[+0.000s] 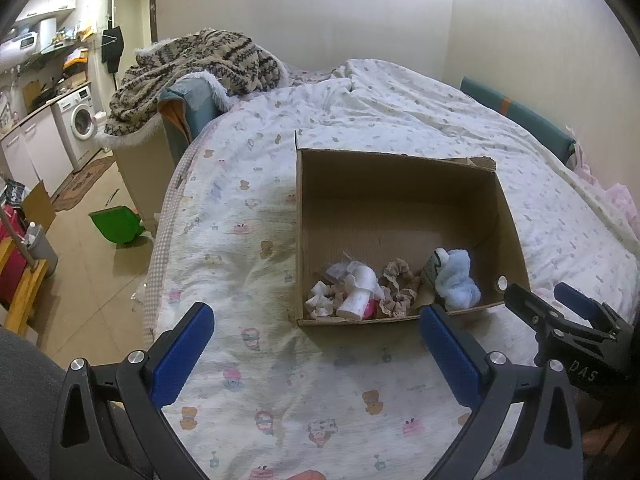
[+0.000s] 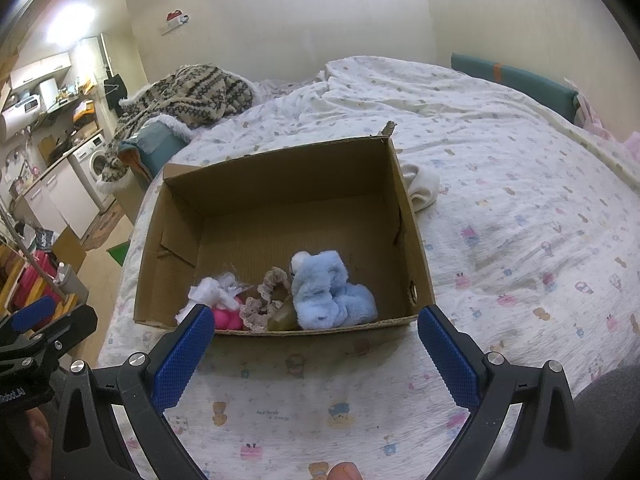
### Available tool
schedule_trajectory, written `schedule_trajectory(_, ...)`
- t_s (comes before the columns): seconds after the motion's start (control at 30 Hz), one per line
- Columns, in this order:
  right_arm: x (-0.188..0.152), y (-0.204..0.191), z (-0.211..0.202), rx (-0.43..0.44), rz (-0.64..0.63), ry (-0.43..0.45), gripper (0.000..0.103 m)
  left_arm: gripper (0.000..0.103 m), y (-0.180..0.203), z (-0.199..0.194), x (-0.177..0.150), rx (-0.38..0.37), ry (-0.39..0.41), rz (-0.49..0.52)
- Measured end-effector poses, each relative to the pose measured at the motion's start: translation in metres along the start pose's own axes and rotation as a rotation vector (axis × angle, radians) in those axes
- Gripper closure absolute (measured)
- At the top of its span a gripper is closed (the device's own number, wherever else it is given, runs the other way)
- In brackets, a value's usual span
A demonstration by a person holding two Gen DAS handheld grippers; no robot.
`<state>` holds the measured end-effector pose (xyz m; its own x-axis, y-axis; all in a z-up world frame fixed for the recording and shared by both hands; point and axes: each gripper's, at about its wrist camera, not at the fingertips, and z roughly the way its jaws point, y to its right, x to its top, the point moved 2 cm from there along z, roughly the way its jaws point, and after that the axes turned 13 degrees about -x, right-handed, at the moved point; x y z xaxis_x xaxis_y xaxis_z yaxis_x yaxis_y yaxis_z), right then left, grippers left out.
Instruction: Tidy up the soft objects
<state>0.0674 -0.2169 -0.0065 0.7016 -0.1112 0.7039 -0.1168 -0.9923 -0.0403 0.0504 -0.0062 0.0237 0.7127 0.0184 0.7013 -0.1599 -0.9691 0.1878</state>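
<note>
While both grippers, left gripper [image 1: 316,344] and right gripper [image 2: 316,344], hang spread and empty, the cardboard box [image 2: 404,208] holds most soft items; a white sock [image 2: 422,188] just outside its far right wall looks left to collect.

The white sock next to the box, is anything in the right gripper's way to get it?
Probably yes. The white sock lies on the bed against the far right side of the cardboard box. The open right gripper hangs before the box's near wall, so the box corner stands partly between them. Going around its right side looks clear.

Soft items [image 2: 316,292] lie in the box [image 2: 404,200] on the bed [image 2: 520,220].
</note>
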Motion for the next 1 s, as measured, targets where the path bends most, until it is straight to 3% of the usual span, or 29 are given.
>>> schedule_trajectory(1.0,0.001,0.0004,0.0001,0.002,0.001,0.0,0.0,0.0,0.0,0.0071,-0.0012,-0.01,-0.012,-0.028)
